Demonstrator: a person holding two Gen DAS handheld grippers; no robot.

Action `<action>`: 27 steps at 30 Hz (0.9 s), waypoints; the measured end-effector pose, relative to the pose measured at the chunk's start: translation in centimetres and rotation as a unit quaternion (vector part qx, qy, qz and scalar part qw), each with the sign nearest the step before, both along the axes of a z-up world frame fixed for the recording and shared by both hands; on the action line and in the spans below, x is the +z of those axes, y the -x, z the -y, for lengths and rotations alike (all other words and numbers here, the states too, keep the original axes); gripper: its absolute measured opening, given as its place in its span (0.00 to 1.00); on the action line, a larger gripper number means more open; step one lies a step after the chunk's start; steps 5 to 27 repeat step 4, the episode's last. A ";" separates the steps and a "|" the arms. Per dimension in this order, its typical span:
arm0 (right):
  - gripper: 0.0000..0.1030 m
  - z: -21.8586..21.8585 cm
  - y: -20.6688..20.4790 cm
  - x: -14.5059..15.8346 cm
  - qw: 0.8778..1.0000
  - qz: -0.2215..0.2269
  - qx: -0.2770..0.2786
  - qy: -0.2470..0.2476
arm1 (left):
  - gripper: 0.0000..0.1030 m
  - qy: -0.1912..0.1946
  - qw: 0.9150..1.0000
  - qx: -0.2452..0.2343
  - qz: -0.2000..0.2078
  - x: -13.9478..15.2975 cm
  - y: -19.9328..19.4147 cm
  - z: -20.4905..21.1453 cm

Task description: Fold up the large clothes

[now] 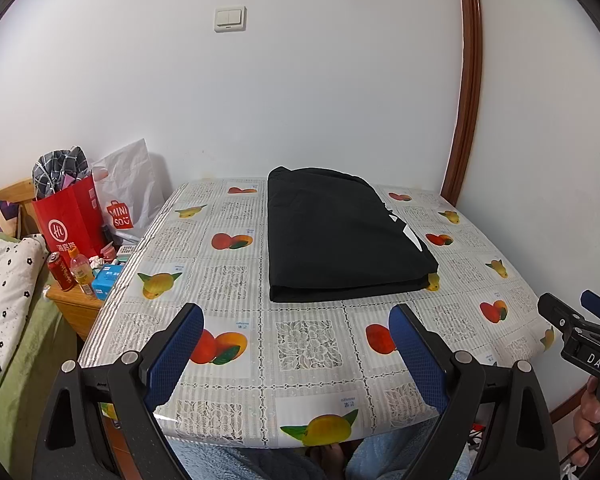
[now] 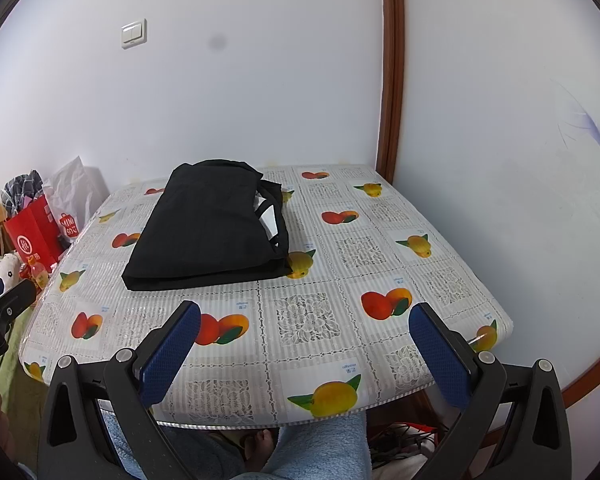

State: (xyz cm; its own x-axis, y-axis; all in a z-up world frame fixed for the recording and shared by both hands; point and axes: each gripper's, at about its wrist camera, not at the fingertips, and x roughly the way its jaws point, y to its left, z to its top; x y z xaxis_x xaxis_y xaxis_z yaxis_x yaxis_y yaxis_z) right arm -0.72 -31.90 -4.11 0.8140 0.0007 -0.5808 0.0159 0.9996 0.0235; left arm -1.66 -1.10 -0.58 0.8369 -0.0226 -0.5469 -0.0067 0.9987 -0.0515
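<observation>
We see one black garment (image 1: pixel 342 236), folded into a rectangle, lying toward the far side of the table (image 1: pixel 308 344) with its fruit-print cloth. Two grippers hang over the near edge: the left gripper (image 1: pixel 296 322) and the right gripper (image 2: pixel 305 320), both spread wide and holding nothing. White patches at the garment's right edge are hard to identify (perhaps a print). Beside the table stand one red bag (image 1: pixel 70 220) and one white bag (image 1: pixel 126 196), their contents unclear.
</observation>
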 end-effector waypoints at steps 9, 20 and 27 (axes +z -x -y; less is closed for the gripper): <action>0.99 0.0 0.0 0.0 1.000 0.001 0.001 0.000 | 0.91 0.000 1.000 -0.001 0.001 0.0 0.0 0.0; 0.99 0.0 0.0 0.0 1.000 0.001 0.001 0.000 | 0.91 0.000 1.000 -0.001 0.001 0.0 0.0 0.0; 0.99 0.0 0.0 0.0 1.000 0.001 0.001 0.000 | 0.91 0.000 1.000 -0.001 0.001 0.0 0.0 0.0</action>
